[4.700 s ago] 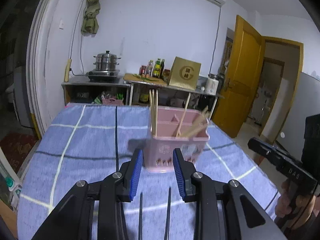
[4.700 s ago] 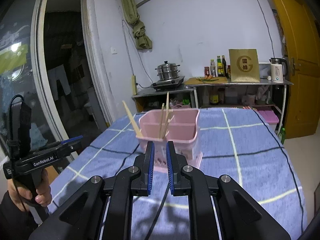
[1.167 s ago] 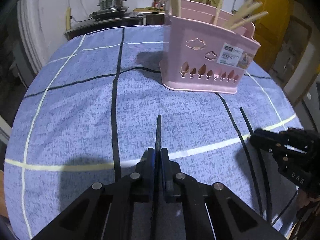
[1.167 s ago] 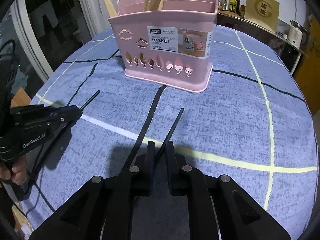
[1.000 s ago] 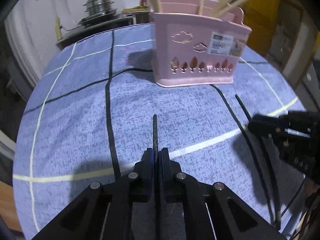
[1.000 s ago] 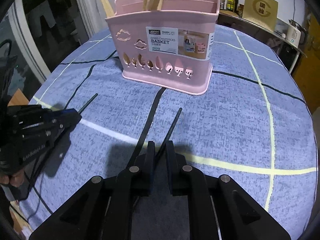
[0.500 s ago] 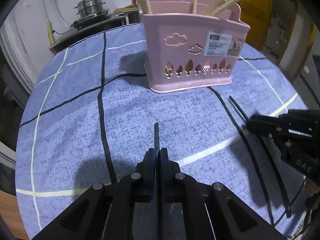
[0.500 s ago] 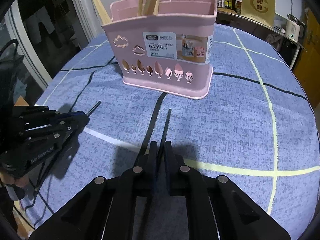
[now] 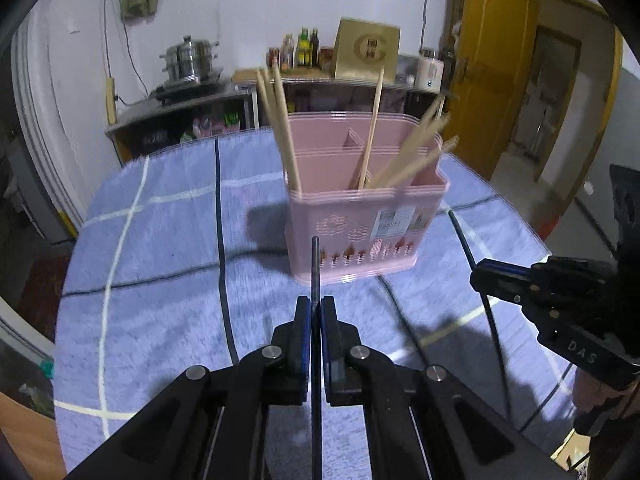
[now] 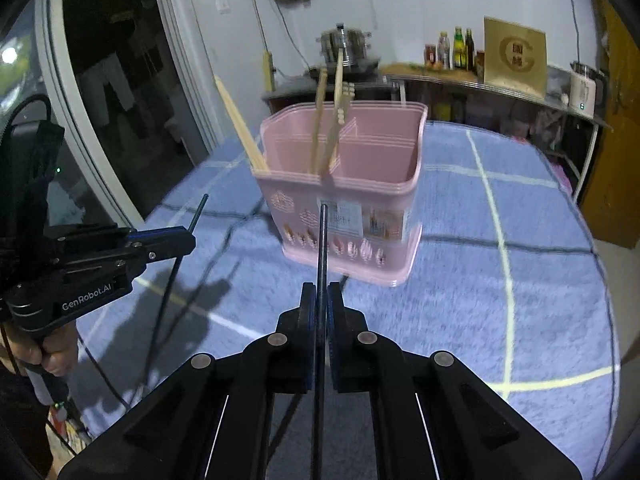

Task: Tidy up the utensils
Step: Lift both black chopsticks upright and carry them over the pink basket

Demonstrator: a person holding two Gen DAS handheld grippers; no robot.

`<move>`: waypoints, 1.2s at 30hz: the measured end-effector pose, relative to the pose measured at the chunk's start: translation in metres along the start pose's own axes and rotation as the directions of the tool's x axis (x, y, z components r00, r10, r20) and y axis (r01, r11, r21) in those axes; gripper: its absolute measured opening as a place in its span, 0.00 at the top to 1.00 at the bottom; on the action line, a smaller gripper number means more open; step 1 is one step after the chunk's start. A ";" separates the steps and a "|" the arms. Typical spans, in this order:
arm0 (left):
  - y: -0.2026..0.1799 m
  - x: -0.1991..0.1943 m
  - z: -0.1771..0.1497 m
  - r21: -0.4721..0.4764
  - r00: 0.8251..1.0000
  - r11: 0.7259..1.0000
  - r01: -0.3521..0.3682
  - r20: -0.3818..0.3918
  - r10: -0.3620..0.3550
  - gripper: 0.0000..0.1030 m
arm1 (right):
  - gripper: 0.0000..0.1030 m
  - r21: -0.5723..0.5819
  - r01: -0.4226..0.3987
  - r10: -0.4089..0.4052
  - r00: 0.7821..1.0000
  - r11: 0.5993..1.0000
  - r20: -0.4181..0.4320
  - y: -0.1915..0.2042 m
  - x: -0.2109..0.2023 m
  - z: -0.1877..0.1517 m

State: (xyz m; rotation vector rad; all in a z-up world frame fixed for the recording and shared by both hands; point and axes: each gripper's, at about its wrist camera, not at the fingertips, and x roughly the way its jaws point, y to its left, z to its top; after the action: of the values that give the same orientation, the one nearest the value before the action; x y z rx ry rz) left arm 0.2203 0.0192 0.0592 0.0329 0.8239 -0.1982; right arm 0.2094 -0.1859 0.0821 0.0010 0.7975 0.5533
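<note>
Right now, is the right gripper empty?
No, the right gripper has its jaws closed on a black chopstick pointing toward the pink basket.

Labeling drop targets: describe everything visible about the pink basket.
The pink basket looks like plastic, rounded-rectangular, upright on the blue checked tablecloth. Inner dividers split it into compartments. Its front has cloud and leaf-shaped cutouts plus a printed label. Several wooden chopsticks lean inside, tips above the rim. Neither hand-held gripper touches it.

White walls (image 9: 240,8); yellow door (image 9: 492,60) right; metal shelf (image 9: 180,108) with steamer pot (image 9: 190,58), bottles (image 9: 308,42); dark glass door (image 10: 104,80) left.
</note>
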 end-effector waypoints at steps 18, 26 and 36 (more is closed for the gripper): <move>-0.001 -0.072 0.027 -0.025 0.982 0.999 0.034 0.187 -0.029 0.96 | 0.95 -0.039 0.011 -0.004 0.986 0.999 0.167 0.012 -0.047 0.023; -0.002 -0.080 0.020 -0.024 0.982 0.999 0.031 0.185 -0.026 0.96 | 0.95 -0.044 0.015 -0.007 0.986 0.999 0.166 0.013 -0.054 0.018; -0.005 -0.093 0.022 -0.019 0.978 0.999 0.046 0.203 -0.041 0.96 | 0.95 -0.061 0.018 -0.006 0.982 0.998 0.191 0.017 -0.068 0.022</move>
State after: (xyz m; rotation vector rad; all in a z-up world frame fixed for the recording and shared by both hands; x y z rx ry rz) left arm 0.1742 0.0270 0.1423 -0.0271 0.6239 -0.2290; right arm 0.1782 -0.1989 0.1476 -0.0077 0.5926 0.5577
